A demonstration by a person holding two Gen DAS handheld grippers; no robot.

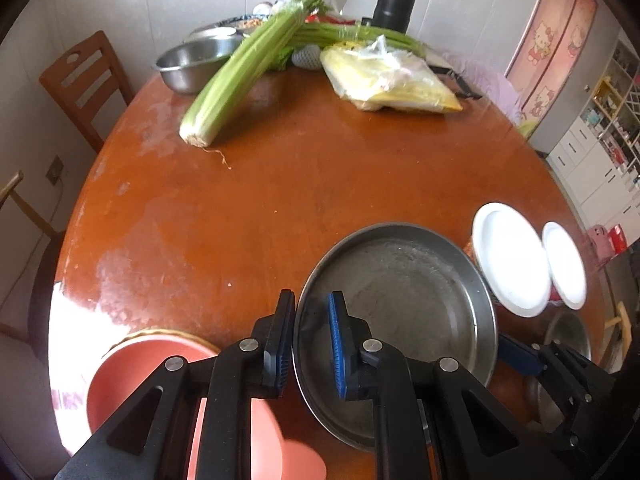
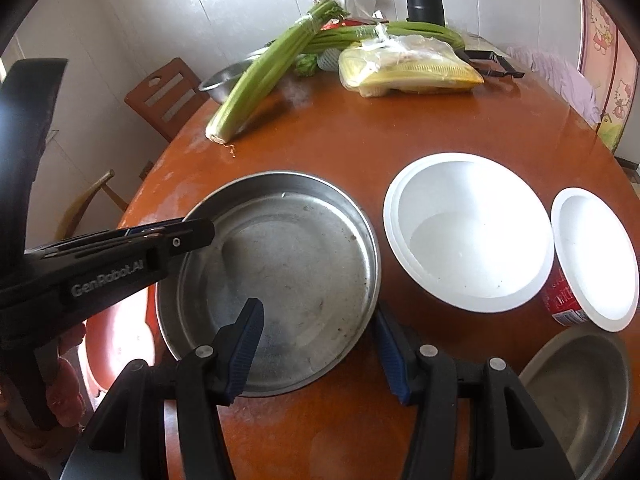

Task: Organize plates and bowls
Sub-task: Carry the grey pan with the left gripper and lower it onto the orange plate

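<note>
Near the front edge of the round brown surface (image 2: 400, 136): one shallow steel pan (image 2: 280, 264), scuffed and dull inside. Left tongs (image 1: 310, 330) pinch its left rim; right tongs (image 2: 318, 344) straddle its near rim, whether pressing cannot be told. Just right, white bowl (image 2: 468, 236); mid-surface bare up to celery (image 2: 260, 76).

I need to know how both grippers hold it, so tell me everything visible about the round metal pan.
The metal pan is round, shallow, dull grey steel with a raised rim, scuffed, stained and empty. It sits at the near edge of the brown table, beside the white bowl. The left gripper is shut on its left rim; the right gripper straddles its near-right rim.
</note>
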